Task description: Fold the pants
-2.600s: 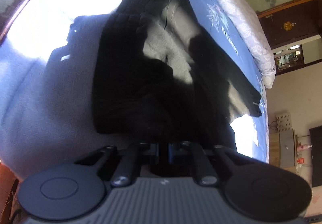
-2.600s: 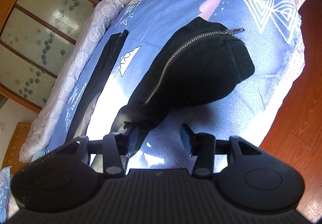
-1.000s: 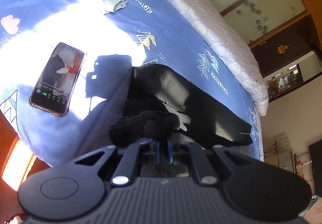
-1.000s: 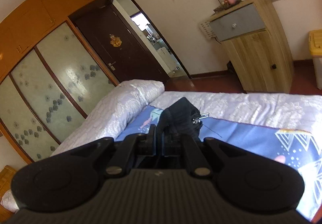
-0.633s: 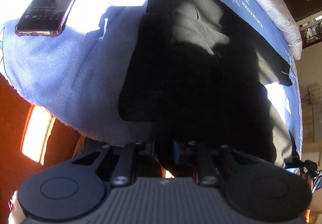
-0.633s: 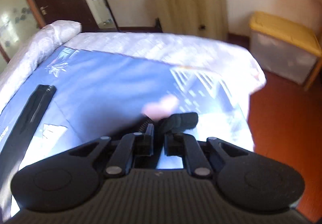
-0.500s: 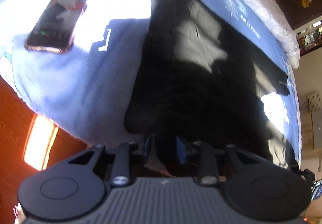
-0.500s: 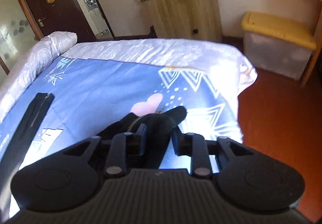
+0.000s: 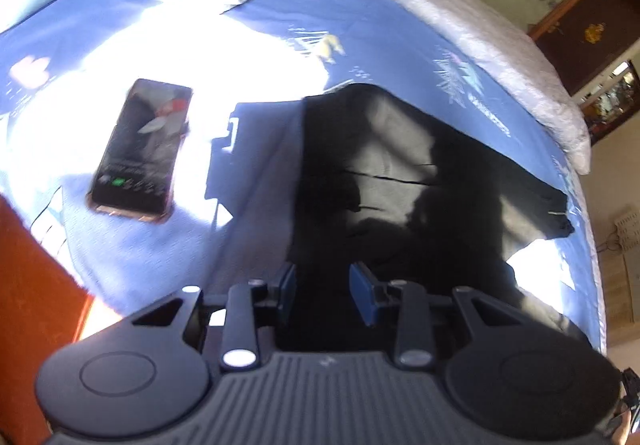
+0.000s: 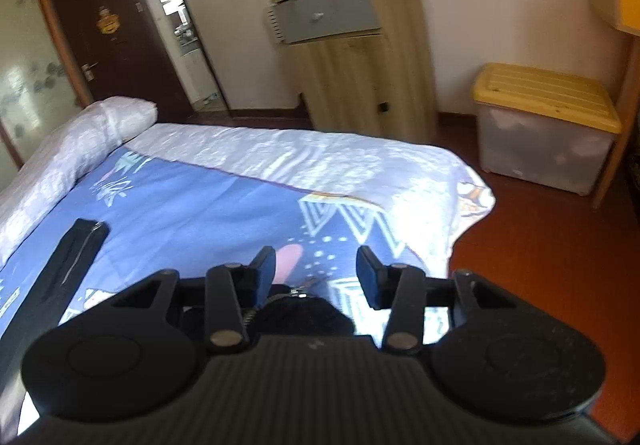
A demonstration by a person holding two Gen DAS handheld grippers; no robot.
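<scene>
Pants (image 9: 400,181): black, spread across the centre of the left wrist view on the blue bedspread (image 9: 280,25), near edge overhanging toward the camera. Further left, a phone (image 9: 140,147) close to the bed's edge; could be knocked to the floor by a careless sweep. Left gripper (image 9: 323,287) just opened, jaws apart, cloth between yet unpinched. Right gripper (image 10: 316,269) likewise just opened, nothing pressed, a zipped fold of fabric (image 10: 298,309) lying below. Released fabric may slide off the edge or spring unfolded; glare and deep shadow may hide creases.
</scene>
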